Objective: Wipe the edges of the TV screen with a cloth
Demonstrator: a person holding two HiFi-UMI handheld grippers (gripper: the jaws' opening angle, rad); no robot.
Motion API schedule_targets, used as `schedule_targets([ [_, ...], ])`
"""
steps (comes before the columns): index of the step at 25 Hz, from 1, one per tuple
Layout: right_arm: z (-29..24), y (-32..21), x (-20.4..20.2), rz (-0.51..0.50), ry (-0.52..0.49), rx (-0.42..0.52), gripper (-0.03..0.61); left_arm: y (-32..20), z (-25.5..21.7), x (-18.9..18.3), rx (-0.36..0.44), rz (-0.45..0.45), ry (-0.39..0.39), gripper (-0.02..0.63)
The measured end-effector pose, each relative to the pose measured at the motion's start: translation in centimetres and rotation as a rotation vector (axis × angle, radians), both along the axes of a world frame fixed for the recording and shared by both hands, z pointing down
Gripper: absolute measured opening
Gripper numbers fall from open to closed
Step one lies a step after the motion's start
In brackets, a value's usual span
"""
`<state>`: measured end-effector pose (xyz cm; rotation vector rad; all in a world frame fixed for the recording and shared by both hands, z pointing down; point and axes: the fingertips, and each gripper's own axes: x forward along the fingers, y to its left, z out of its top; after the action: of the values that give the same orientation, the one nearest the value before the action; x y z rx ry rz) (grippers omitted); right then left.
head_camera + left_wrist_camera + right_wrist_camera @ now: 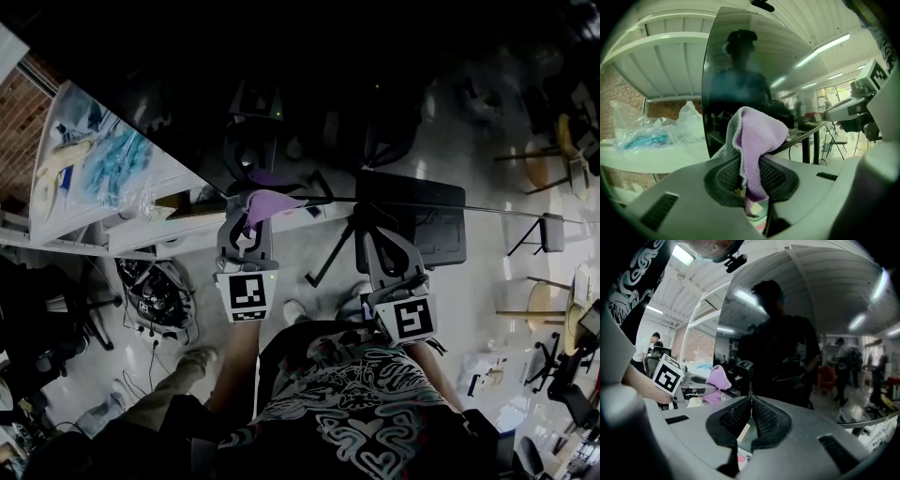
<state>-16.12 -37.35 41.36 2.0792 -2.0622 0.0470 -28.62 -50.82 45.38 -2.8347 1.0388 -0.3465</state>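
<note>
The TV screen [319, 94] is a dark, reflecting panel that fills the top of the head view. My left gripper [253, 217] is shut on a purple cloth [269, 202], which sits at the screen's lower edge near its left corner. In the left gripper view the cloth [758, 140] bulges up out of the jaws [749, 177] in front of the screen [740, 70]. My right gripper [372, 225] is a little to the right at the same edge, shut with nothing in it. Its own view shows the pads pressed together [751, 412] facing the screen [815, 324].
A white shelf [56, 246] with plastic bags [103, 159] stands left of the TV. Below it on the floor lie cables and a power strip [155, 295]. Folding chairs [548, 232] and round tables stand at the right. A leg and shoe [192, 364] are at the lower left.
</note>
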Motion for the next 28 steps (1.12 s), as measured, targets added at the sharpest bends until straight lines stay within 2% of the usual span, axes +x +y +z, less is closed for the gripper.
schedule_targets([
  [4,-0.7,0.1,0.4,0.013,-0.014,0.037,0.029,0.3,-0.1,0.4,-0.003,0.003,0.005,0.071],
  [7,0.3,0.7,0.9,0.02,0.001,-0.013,0.029,0.3,0.0,0.6,-0.008,0.006,0.005,0.071],
  [11,-0.6,0.5,1.2,0.026,-0.023,0.034,0.029,0.6,-0.1,1.2,-0.018,0.012,0.012,0.071],
  [19,0.6,1.4,2.2,0.029,-0.012,-0.03,0.029,1.2,-0.2,2.2,-0.025,0.024,0.016,0.071],
  [24,-0.9,1.0,2.6,0.038,-0.033,0.053,0.029,1.7,-0.2,3.1,-0.029,0.031,0.019,0.071],
  [28,-0.9,1.2,3.3,0.042,-0.034,0.054,0.029,1.9,-0.2,3.6,-0.029,0.033,0.016,0.071],
])
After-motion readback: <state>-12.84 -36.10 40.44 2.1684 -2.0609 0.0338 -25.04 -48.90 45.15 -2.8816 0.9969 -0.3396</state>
